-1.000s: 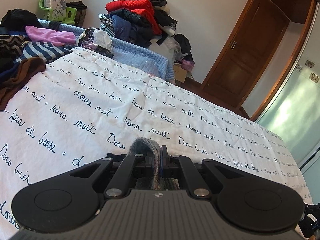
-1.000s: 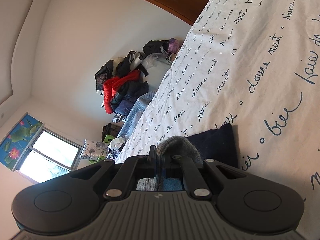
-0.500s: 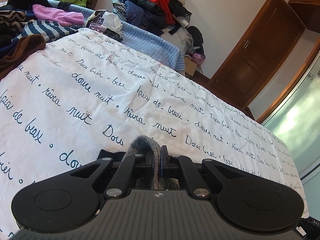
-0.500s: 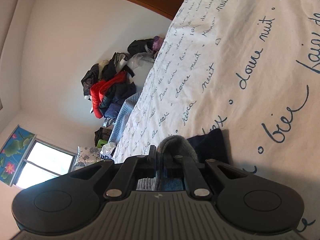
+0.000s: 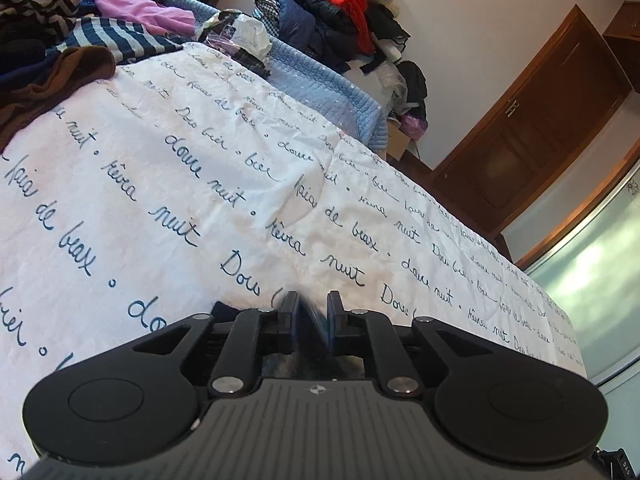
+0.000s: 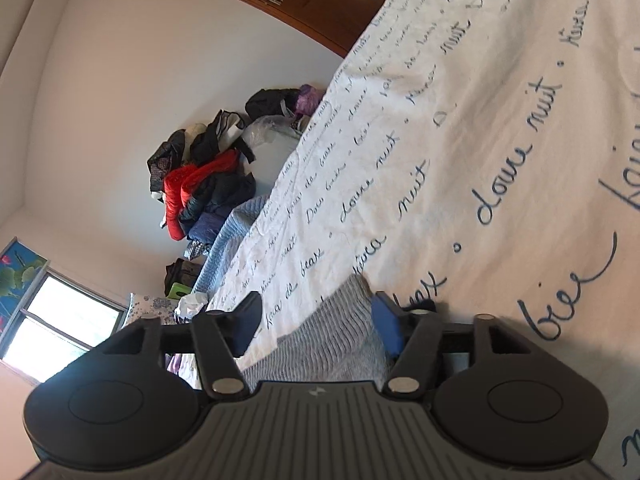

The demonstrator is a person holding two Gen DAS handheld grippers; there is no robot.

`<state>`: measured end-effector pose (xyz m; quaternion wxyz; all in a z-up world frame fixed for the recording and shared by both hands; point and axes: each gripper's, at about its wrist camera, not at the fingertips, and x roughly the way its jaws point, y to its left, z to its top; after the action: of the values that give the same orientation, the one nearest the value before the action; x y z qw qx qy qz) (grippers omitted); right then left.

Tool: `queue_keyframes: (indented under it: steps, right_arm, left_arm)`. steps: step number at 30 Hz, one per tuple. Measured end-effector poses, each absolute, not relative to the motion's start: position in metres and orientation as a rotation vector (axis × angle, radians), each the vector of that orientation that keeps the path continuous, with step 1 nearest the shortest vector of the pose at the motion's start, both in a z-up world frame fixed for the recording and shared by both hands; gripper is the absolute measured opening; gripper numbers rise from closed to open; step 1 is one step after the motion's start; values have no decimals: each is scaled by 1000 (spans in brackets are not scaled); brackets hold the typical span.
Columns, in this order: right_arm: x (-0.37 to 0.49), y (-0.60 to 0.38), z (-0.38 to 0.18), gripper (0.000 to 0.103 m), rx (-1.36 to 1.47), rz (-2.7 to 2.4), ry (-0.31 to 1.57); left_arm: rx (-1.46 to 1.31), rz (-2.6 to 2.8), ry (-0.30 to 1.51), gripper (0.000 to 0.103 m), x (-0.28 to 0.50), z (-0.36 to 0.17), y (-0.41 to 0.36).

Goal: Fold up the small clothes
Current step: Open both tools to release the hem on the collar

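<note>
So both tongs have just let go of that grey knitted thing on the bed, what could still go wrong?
The right tongs have just been opening, yet the grey knit lies between the pads, near the blue one, so pulling away might snag it and undo the fold. The left tongs have also been opening but stand only narrowly apart, with blurred fabric between them; it could drag along across the printed sheet.

The grey ribbed knit garment (image 6: 340, 332) (partly hidden) lies flat on the script-printed sheet (image 6: 500, 160).
</note>
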<state>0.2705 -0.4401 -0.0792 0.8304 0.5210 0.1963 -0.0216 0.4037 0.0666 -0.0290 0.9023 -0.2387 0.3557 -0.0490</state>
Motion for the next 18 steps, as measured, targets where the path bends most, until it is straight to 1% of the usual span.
queue_keyframes:
  steps: [2,8,11,12,13,17,18]
  right_arm:
    - [268,-441,-76,63,1098,-47,410]
    - [263,-424,-64,63,1037,40,419]
    - [264,-412,-60,63,1009,116,438]
    - [266,-408,-60,65,994,131,457]
    - [267,-402,-59,68,972,130,480]
    - [268,-393,-57,69,841,-35,556]
    - [263,-392,-54,69,801,-69,554]
  left_arm:
    - [-492,-69,709,30,402,-24,72]
    - [-469,-72,696,30,392,-17,78]
    - [-354,-119,706,31,382,-17,63]
    - [-299,-135,711,34,378,-19,56]
    - [-245,-145,717,35,374,-20,49]
    - [-100,-106,735,36,352,-27,41]
    - [-89,-101,740,38,345,-27,43]
